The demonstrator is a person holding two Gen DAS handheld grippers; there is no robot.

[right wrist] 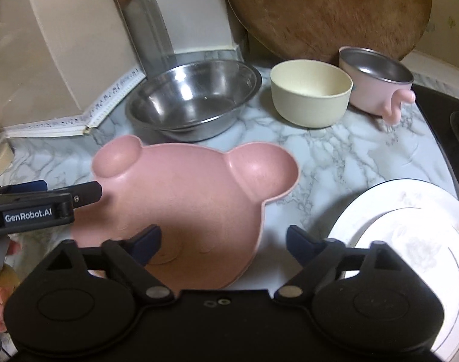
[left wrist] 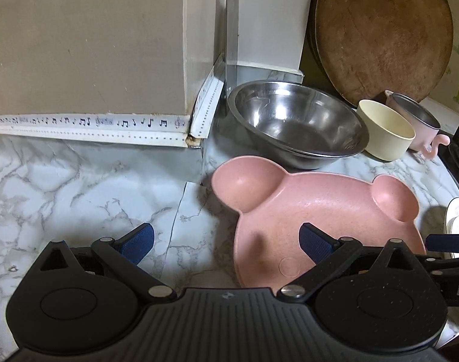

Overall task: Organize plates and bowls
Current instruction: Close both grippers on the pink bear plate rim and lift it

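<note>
A pink bear-shaped plate (left wrist: pixel 293 211) lies on the marble counter; it also shows in the right wrist view (right wrist: pixel 184 199). My left gripper (left wrist: pixel 226 242) is open, its right finger over the plate's left part and its left finger over bare counter. My right gripper (right wrist: pixel 223 241) is open over the plate's near right edge. A steel bowl (left wrist: pixel 296 120) (right wrist: pixel 193 96), a cream bowl (left wrist: pixel 386 129) (right wrist: pixel 311 96) and a pink steel-lined cup (left wrist: pixel 416 120) (right wrist: pixel 377 84) stand behind. A white plate (right wrist: pixel 410 235) lies at the right.
A round wooden board (left wrist: pixel 380 30) (right wrist: pixel 320 9) leans on the back wall. A white box (left wrist: pixel 268 18) and a beige wall panel (left wrist: pixel 87 42) stand at the back left. A stove edge (right wrist: pixel 441 138) borders the counter on the right.
</note>
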